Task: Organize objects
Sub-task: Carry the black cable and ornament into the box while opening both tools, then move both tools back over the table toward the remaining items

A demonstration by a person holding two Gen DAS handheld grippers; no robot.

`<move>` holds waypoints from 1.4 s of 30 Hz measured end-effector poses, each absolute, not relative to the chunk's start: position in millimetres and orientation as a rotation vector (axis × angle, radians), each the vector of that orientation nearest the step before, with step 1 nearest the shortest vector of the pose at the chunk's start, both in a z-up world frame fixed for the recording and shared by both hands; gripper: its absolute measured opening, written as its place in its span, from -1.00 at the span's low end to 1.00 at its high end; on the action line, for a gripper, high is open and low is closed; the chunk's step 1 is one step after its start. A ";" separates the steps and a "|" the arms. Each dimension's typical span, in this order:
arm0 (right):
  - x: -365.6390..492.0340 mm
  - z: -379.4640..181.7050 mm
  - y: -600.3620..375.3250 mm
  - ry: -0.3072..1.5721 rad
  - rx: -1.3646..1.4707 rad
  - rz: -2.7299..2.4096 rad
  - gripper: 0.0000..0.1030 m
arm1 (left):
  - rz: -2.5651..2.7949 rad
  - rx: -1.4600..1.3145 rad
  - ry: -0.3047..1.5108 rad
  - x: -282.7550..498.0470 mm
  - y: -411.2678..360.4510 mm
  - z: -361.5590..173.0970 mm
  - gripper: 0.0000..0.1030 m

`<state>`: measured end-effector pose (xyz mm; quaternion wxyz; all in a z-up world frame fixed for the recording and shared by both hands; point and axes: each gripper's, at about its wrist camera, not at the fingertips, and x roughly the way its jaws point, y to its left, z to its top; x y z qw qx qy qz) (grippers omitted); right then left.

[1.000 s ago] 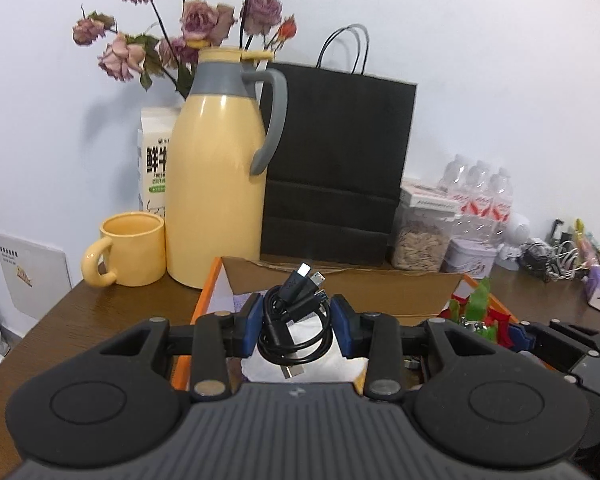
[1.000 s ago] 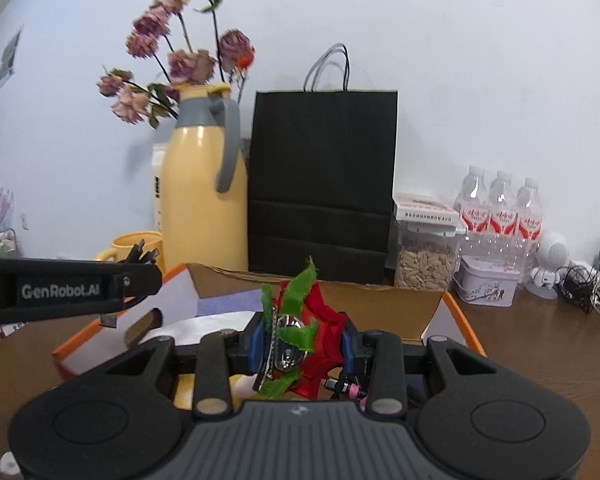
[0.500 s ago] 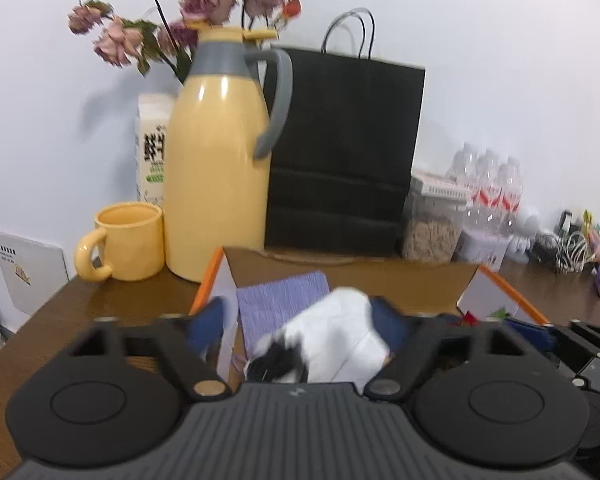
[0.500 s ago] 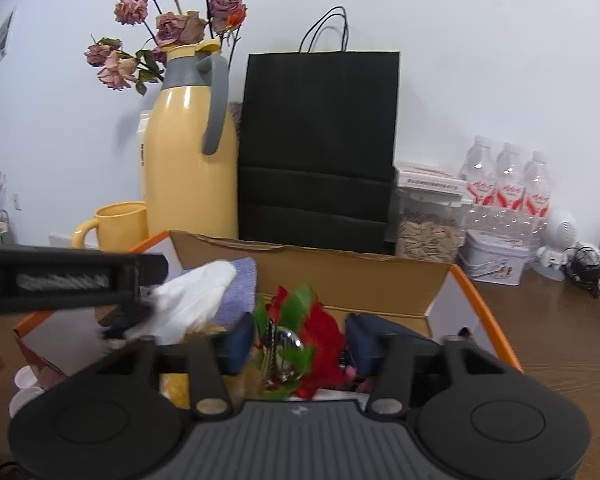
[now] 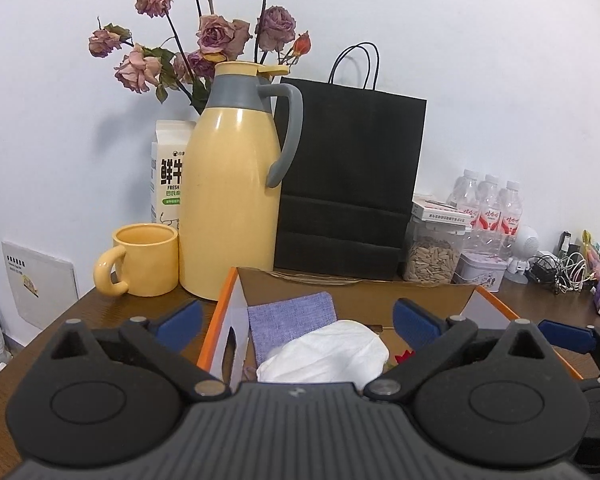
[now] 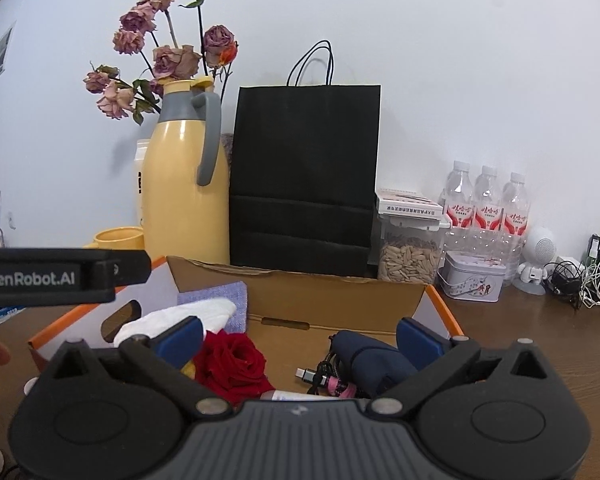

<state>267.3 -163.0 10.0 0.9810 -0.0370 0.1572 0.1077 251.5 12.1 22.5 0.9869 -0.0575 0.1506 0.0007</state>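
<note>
The left hand-held gripper (image 5: 296, 322) hangs over the near left end of the cardboard box (image 5: 356, 292), its jaws opening and already spread wide, nothing pressed between its blue pads. Below it inside the box lie a white crumpled cloth (image 5: 324, 354) and a lilac cloth (image 5: 292, 320) leaning toward the box's back wall. The right hand-held gripper (image 6: 298, 340) hovers over the box's near right part, jaws likewise opening wide and gripping nothing. Under it on the box floor lie a red rose (image 6: 230, 364), a dark blue pouch (image 6: 374, 358) and a coiled cable (image 6: 320, 374). Behind the box on the worktop (image 6: 540, 344) stand a yellow jug (image 5: 230, 208) and a black paper bag (image 5: 346, 184).
</note>
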 end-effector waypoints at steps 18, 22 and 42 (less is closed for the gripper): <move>179.3 20.7 -181.2 0.330 -0.142 0.293 1.00 | 0.040 -0.090 0.345 166.2 49.2 32.6 1.00; 153.2 9.7 -182.5 0.394 -0.167 0.309 1.00 | 0.057 -0.075 0.387 142.7 61.7 26.2 1.00; 91.6 -36.8 -166.9 0.601 -0.159 0.435 -0.22 | 0.084 -0.078 0.520 64.0 94.6 -16.2 1.00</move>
